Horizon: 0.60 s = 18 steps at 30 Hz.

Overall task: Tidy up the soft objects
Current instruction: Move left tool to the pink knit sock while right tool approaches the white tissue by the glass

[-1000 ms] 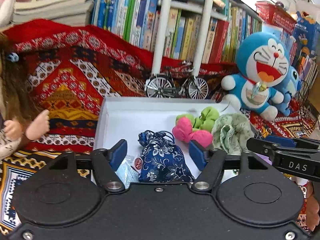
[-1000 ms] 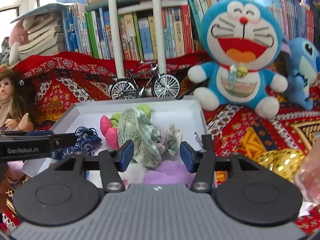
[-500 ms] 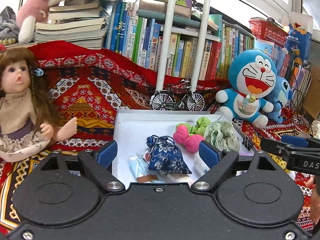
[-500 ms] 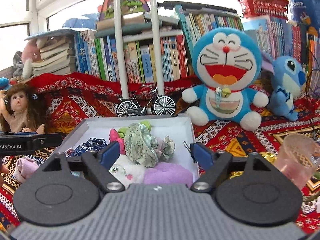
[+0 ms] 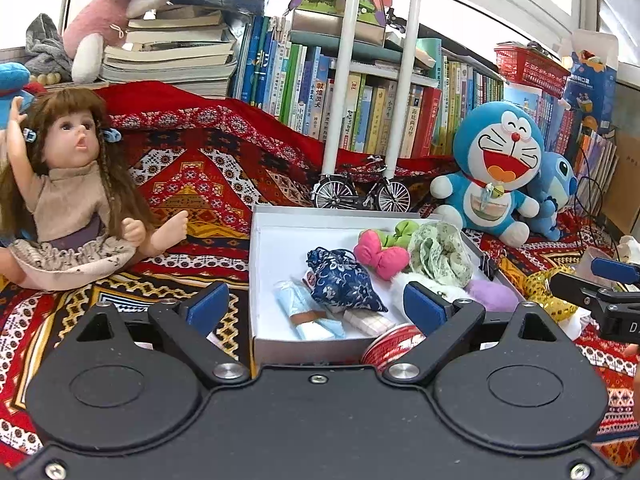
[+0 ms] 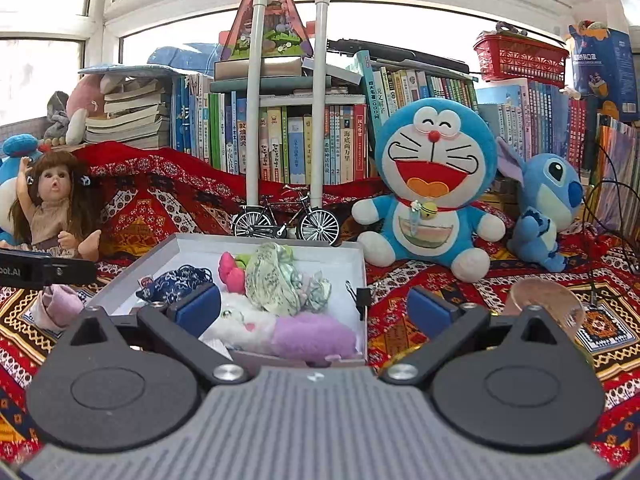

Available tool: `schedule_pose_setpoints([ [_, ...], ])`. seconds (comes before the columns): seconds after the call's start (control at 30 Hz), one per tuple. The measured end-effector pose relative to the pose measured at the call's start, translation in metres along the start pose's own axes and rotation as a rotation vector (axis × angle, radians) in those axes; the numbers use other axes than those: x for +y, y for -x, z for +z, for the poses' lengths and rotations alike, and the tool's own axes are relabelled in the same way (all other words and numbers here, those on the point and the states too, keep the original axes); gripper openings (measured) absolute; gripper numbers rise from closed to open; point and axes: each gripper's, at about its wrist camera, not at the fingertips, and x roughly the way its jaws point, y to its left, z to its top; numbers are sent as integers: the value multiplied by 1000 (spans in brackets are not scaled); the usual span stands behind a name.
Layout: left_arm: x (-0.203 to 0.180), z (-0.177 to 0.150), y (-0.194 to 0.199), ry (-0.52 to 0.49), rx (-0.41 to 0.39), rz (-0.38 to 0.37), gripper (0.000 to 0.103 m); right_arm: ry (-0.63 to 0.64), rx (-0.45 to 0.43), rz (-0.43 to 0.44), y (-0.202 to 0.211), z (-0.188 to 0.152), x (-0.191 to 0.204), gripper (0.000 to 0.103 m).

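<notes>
My left gripper [image 5: 316,306] holds nothing; its jaws are spreading apart with only air between the blue pads, hanging short of the near edge of the white box [image 5: 256,264]. My right gripper [image 6: 314,306] is the same: empty, jaws widening, pads clear of everything.

Box contents, left view, clock read from box centre:
- blue floral pouch [image 5: 344,280] at centre
- light blue roll [image 5: 308,312] at 7 o'clock, touching the pouch
- pink bow [image 5: 380,256] at 1 o'clock, green bow [image 5: 404,230] just behind it
- green print cloth [image 5: 440,256] at 2 o'clock
- white plush [image 6: 244,324] and purple plush [image 6: 312,332] at 4 to 5 o'clock, against the near wall

Judgement: most of the soft pieces are already in the box. Both tools look freshly unloaded.

Still out on the patterned blanket [image 6: 420,320]:
- pink cloth bundle [image 6: 56,306], at 9 o'clock from the box in the right view, near its left wall
- gold sequin piece [image 5: 548,292], at 3 o'clock in the left view
- red patterned roll [image 5: 390,346], at the box's near-right corner; I cannot tell whether it sits inside or outside the wall

The doll [image 5: 76,208] and the blue cat plush [image 6: 432,200] sit well apart from the box; too large for it, I reckon, so probably not part of the job.

Left to do, I judge: the pink bundle, perhaps the gold piece.
</notes>
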Motion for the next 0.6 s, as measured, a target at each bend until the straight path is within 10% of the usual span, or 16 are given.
schedule_pose_setpoints([
  [0.6,37,-36,35,8,-46,90,97,12,6,-84,29,-34,-37,103],
])
